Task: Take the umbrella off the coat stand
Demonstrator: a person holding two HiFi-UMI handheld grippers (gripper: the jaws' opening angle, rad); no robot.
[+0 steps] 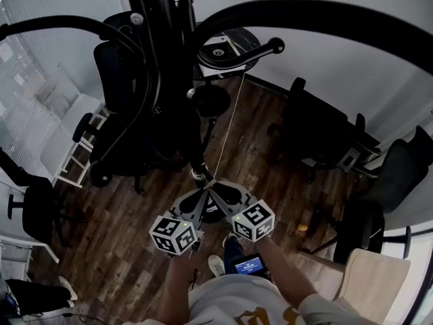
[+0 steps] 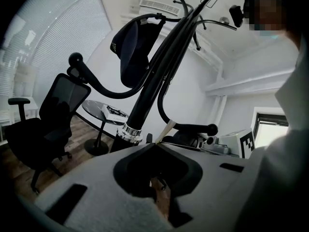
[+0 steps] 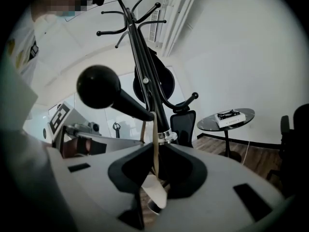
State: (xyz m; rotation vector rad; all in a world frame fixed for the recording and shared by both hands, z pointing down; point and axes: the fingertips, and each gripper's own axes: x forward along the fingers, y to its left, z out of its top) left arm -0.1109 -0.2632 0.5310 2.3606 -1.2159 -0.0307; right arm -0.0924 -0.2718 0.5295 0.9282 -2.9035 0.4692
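A black coat stand [image 1: 152,19] rises toward the head camera, with curved hooks [image 3: 135,13] at its top. The black umbrella [image 2: 145,88] hangs along the pole, silver ring [image 1: 198,175] near its lower end. Its beige strap [image 3: 154,144] loops over a ball-tipped hook [image 3: 99,87]. My right gripper [image 1: 211,185] is shut on that strap, whose end dangles behind the jaws. My left gripper [image 1: 202,187] meets it tip to tip, shut, just beside the silver ring [image 2: 128,132]; nothing shows between its jaws. The strap [image 2: 169,128] runs past its tip.
A dark cap [image 2: 133,47] hangs on the stand. A round table [image 1: 247,42] with a book stands behind it. Black office chairs [image 1: 122,66] [image 1: 318,134] flank the stand on wood flooring [image 1: 250,127]. White stools [image 1: 67,114] stand at the left.
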